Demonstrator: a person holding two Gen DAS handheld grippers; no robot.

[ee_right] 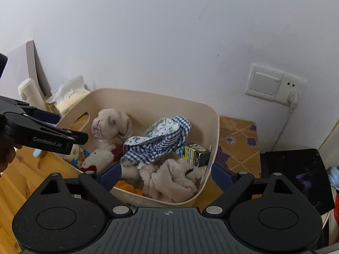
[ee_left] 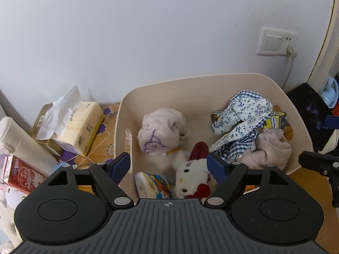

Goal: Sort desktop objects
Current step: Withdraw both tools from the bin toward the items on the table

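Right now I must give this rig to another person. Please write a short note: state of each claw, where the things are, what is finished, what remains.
Left claw: open, empty, above the beige plastic bin.
Right claw: open, empty, at the bin's near corner.
In the bin: blue checked floral cloth, white plush cat, pink cloths, small printed box.
Left outside: yellow tissue pack, white bottle, red carton.
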